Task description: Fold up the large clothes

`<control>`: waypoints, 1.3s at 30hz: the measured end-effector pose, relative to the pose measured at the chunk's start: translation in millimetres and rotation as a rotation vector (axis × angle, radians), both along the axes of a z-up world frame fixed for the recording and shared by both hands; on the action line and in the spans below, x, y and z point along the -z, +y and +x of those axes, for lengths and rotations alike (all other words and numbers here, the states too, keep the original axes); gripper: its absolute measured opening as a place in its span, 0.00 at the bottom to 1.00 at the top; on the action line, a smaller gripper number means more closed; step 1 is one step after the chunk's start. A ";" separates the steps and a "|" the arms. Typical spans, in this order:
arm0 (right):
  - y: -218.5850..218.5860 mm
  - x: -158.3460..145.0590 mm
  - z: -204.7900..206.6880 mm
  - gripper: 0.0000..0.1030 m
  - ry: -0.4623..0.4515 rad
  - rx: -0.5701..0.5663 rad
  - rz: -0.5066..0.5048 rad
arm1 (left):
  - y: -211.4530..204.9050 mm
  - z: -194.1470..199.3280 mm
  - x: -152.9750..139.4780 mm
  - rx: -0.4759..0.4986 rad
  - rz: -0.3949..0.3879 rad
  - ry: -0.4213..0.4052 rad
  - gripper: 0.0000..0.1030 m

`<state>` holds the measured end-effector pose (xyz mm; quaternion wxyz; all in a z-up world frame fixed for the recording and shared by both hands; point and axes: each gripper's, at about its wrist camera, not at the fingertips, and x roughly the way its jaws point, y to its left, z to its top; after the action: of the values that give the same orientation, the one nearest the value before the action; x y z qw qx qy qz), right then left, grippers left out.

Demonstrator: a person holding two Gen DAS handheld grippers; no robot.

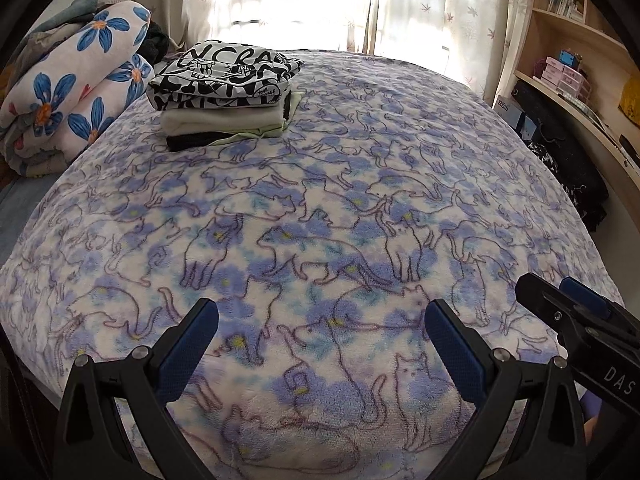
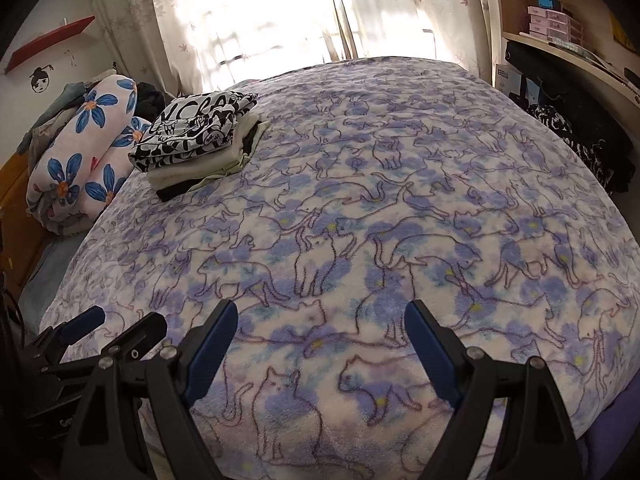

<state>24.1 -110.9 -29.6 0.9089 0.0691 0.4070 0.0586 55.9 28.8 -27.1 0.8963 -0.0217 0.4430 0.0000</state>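
Observation:
A stack of folded clothes (image 1: 224, 98) lies at the far left of the bed, topped by a black-and-white printed garment (image 2: 196, 128) over cream, pale green and black pieces. My left gripper (image 1: 322, 312) is open and empty above the near part of the cat-print blanket (image 1: 320, 200). My right gripper (image 2: 320, 312) is open and empty beside it, also above the blanket (image 2: 400, 184). The right gripper shows at the right edge of the left wrist view (image 1: 560, 296). The left gripper shows at the lower left of the right wrist view (image 2: 124, 326).
A rolled flower-print quilt (image 1: 72, 92) lies at the bed's left edge, also in the right wrist view (image 2: 80, 164). Curtains (image 1: 320, 0) hang behind the bed. Wooden shelves (image 1: 580, 60) with boxes and a dark cloth (image 2: 580, 140) stand at the right.

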 end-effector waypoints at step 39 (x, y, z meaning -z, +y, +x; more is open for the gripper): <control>7.8 4.6 2.7 0.83 0.014 -0.011 0.008 | -0.7 1.1 4.1 -0.027 0.033 0.009 0.99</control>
<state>26.9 -103.1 -34.2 0.9055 0.0710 0.4134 0.0646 57.1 28.2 -31.3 0.8944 -0.0129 0.4467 0.0197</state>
